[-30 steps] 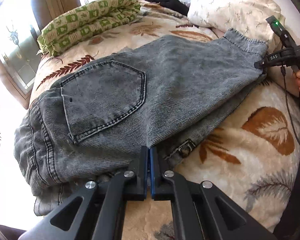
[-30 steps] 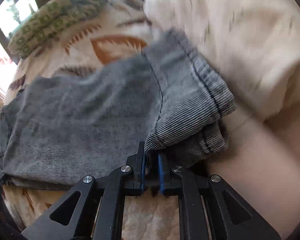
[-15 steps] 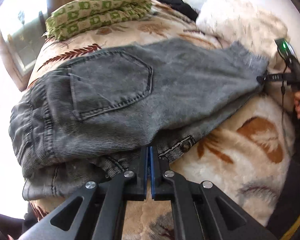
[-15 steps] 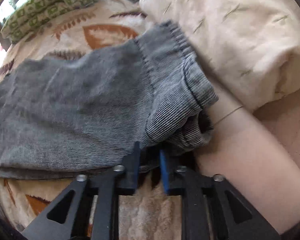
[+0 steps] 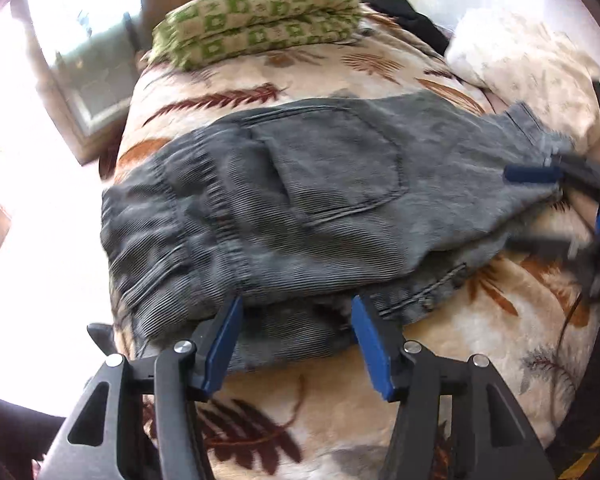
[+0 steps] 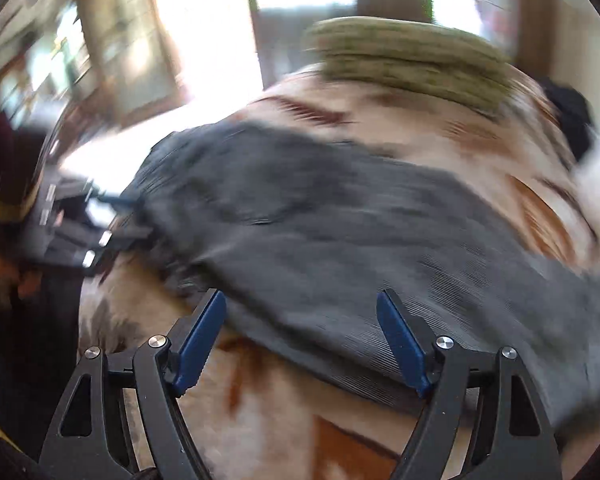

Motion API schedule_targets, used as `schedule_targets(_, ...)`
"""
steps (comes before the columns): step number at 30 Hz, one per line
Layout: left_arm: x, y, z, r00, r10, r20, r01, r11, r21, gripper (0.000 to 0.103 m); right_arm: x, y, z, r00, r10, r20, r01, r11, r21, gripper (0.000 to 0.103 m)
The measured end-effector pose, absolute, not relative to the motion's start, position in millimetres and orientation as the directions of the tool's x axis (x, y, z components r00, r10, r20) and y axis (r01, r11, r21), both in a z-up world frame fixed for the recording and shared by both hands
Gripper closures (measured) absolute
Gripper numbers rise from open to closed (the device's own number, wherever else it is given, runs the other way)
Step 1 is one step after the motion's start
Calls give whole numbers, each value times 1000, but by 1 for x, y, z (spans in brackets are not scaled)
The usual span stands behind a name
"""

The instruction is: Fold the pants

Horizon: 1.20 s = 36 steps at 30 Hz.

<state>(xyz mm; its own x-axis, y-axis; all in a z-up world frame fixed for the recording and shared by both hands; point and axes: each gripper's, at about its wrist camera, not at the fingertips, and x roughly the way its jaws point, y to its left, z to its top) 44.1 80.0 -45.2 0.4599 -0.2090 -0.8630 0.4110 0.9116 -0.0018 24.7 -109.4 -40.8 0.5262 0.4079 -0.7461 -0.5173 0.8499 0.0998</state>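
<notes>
Pants (image 5: 320, 208): grey pair, folded in a flat stack on the bed (image 5: 440, 380), waistband end toward nine o'clock, cuffs toward three in the left wrist view.
Long axis: runs nine-to-three across that view; a crosswise fold looks due next.
Left gripper (image 5: 296, 344): fingers (image 5: 220, 344) spreading right now, released; the near edge of the pants lies between them, pads off the cloth.
Right gripper (image 6: 300, 344): fingers likewise opening, nothing clamped; blurred view, pants straight ahead at twelve o'clock, near hem between the tips.
Nearer hand: left sits at the waistband end, right at the cuffs.
Background: green patterned blanket (image 5: 256, 24) at twelve, well apart.
</notes>
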Motion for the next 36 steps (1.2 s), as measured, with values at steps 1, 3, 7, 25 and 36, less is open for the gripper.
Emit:
schedule_targets(1,47,88,-45,454,-213,-865,389,921,-22,44,26,-97,-43,519,415,-747,-543,835,87,25)
schedule_targets(3,53,104,-45,442,-220,-869,339,938,-65,44,29,-82,-47,514,418,-749,-568,820,68,25)
schedule_targets(7,62,127,-48,428,-216,-878,252,961,-114,40,34,-58,-63,500,391,-773,-615,788,1,27)
schedule_targets(25,116,154,-66,362,-277,-890,120,961,-250,77,39,-46,-75,534,311,-786,-568,821,-62,88)
schedule_targets(36,76,128,-14,464,-187,-866,244,967,-79,83,23,-55,-39,541,425,-726,-585,810,38,94)
